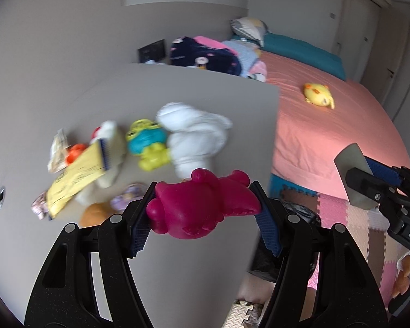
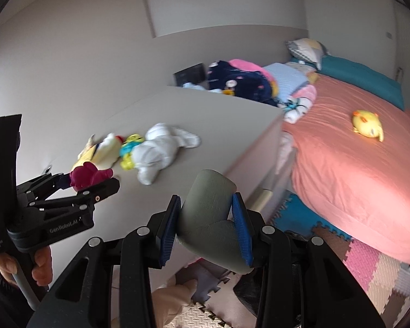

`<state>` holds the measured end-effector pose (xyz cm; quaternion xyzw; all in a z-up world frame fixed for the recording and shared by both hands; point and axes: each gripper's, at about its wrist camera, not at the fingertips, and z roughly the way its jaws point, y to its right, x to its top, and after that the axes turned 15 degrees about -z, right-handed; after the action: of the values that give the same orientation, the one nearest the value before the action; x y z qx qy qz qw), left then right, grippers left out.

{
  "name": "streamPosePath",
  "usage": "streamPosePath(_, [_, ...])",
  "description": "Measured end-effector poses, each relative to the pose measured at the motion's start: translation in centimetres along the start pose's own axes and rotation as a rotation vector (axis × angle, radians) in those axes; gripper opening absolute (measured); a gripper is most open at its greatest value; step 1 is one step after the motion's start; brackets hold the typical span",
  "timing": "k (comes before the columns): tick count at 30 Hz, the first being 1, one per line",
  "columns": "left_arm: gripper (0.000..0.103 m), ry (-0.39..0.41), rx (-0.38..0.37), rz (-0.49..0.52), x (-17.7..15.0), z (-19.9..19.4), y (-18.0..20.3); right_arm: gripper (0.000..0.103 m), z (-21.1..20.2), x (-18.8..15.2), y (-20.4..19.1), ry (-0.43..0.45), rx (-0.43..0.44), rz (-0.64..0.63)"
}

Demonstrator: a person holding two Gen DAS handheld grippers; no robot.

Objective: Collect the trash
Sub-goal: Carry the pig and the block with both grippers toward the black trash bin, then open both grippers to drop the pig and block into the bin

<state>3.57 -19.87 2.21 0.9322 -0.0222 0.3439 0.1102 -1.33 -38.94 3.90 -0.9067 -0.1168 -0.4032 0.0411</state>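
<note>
Left tool (image 1: 203,205) clamped on magenta rubber toy (image 1: 202,205), held above grey bench (image 1: 177,95). Right tool (image 2: 206,216) gripping folded grey-green piece (image 2: 207,213) past bench edge, near bed (image 2: 355,164).

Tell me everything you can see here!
magenta toy: 1, magenta, held over desk
grey piece: 1, grey, held past the desk edge
desk: 1, grey, beside bed
white plush: 1, white, on desk
blue-yellow toy: 1, blue and yellow, left of white plush
yellow packet: 1, yellow, on desk
bed: 1, salmon sheet
yellow plush: 1, yellow, on bed
clothes pile: 1, navy and pink, behind desk
floor mats: several, mixed colours
left gripper: 1, black, blue fingers
right gripper: 1, black, blue fingers
</note>
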Motion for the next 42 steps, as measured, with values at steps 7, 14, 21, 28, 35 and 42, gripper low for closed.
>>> streamPosePath(7, [0.065, -0.034, -0.069, 0.076, -0.5, 1.6, 5.6, 0.041, -1.7, -1.8, 4.8, -0.005, -0.075, 0.086])
streamPosePath(14, [0.065, -0.081, -0.125, 0.158, -1.7, 3.5, 10.8, 0.041, -3.1, -3.9, 9.3, -0.018, -0.143, 0.159])
streamPosePath(21, [0.065, -0.127, -0.178, 0.24, -3.0, 5.2, 15.8, 0.041, -3.9, -5.6, 13.5, -0.032, -0.207, 0.24])
streamPosePath(28, [0.065, -0.176, -0.203, 0.292, -4.1, 7.2, 18.4, 0.041, -3.8, -6.6, 16.6, -0.048, -0.238, 0.293])
streamPosePath(35, [0.097, -0.237, -0.239, 0.344, -5.3, 8.6, 20.2, 0.086, -4.1, -6.8, 18.6, -0.06, -0.354, 0.322])
streamPosePath(42, [0.097, -0.234, -0.202, 0.36, -4.9, 8.9, 20.1, 0.086, -4.7, -6.3, 19.6, -0.064, -0.4, 0.326])
